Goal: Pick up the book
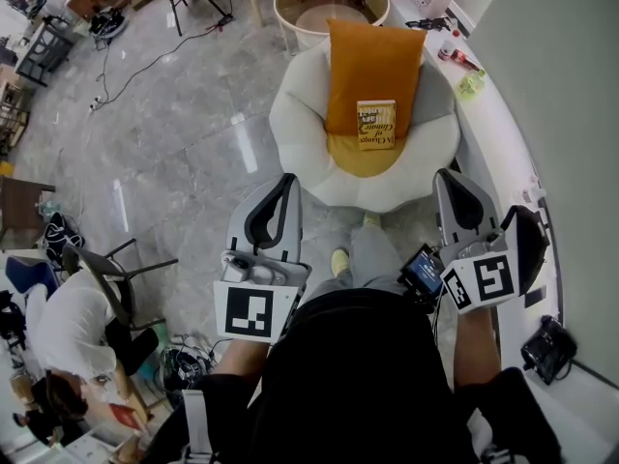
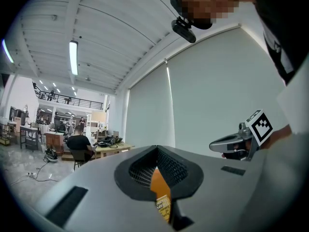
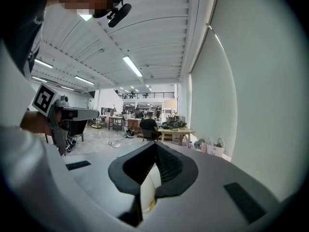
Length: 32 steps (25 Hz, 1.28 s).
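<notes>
Yellow-covered book (image 1: 376, 125), head view: it stands propped against an orange cushion (image 1: 372, 71) on a white armchair (image 1: 290, 124), well apart from the left tongs (image 1: 274, 211) and right tongs (image 1: 462, 201); probably light and fairly stiff, best pinched across a free side edge. Left gripper view: tongs clenched on nothing, the book glimpsed beyond them. Right gripper view: tongs likewise clenched and empty.

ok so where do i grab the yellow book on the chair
Probably its upper edge, coming from above with one jaw either side of the cover. The book leans back, face out, on the orange cushion in the white chair; its lower edge sits in the seat, so only the top and side edges stand free.
</notes>
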Available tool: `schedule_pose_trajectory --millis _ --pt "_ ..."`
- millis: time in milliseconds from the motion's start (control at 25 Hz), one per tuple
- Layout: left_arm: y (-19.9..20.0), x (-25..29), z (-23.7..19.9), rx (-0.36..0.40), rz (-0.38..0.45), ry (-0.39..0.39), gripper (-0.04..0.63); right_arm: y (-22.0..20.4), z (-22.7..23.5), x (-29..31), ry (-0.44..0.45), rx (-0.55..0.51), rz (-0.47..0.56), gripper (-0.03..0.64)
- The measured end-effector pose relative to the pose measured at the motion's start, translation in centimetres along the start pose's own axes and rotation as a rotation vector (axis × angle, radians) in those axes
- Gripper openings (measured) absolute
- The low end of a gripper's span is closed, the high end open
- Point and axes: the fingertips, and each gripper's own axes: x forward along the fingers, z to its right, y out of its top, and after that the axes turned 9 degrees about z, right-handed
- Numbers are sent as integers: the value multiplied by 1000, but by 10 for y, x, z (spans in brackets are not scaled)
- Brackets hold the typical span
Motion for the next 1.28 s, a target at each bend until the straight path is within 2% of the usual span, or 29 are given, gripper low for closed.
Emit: schedule_pose_trajectory --millis 680,1000,1280 --pt "3 14 9 14 3 -11 11 0 16 2 -8 9 13 15" --pt "-8 53 16 9 -24 -32 11 -11 50 17 -28 27 -10 15" --pt "-18 93 9 -4 -37 -23 11 -13 80 51 -11 24 -28 15"
